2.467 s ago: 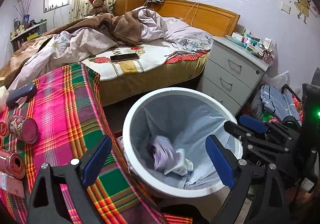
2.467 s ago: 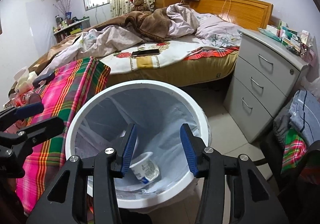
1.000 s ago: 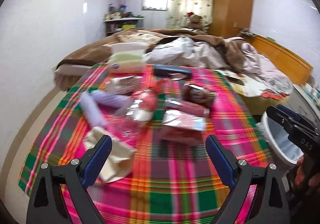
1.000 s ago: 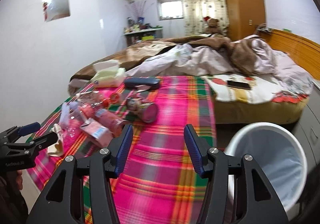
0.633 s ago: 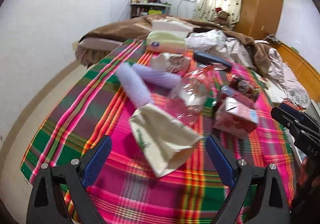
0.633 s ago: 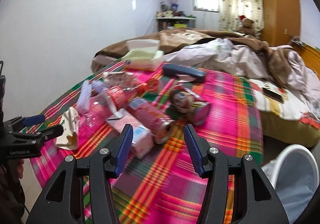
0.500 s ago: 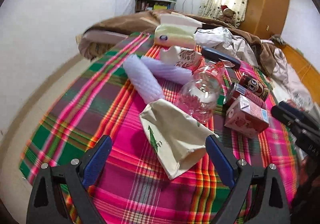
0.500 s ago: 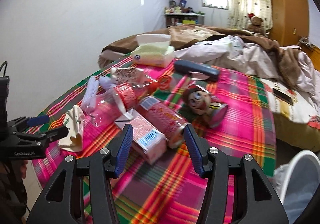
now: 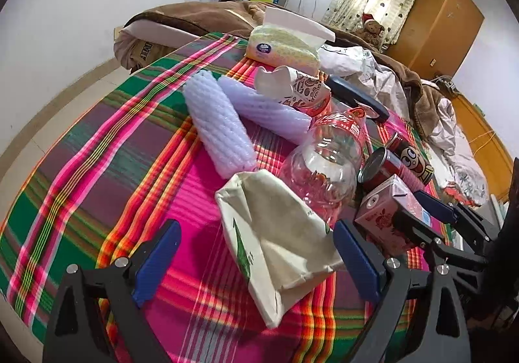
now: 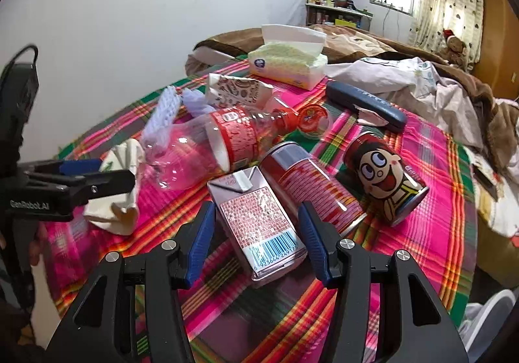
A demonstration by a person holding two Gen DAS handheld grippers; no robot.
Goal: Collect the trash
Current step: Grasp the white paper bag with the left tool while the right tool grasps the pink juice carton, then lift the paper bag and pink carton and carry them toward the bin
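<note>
The right gripper (image 10: 256, 241) straddled the carton (image 10: 256, 220), jaws released, its long axis toward twelve o'clock, while the left gripper (image 9: 256, 261), jaws released, flanked the bag (image 9: 275, 240).

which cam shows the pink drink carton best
The right wrist view: the pink drink carton lies centred between the open jaws, top face and barcode fully visible. The left wrist view shows only its end at the right edge, partly hidden behind the right gripper.

Bright window daylight, fisheye-bent dark edges
</note>
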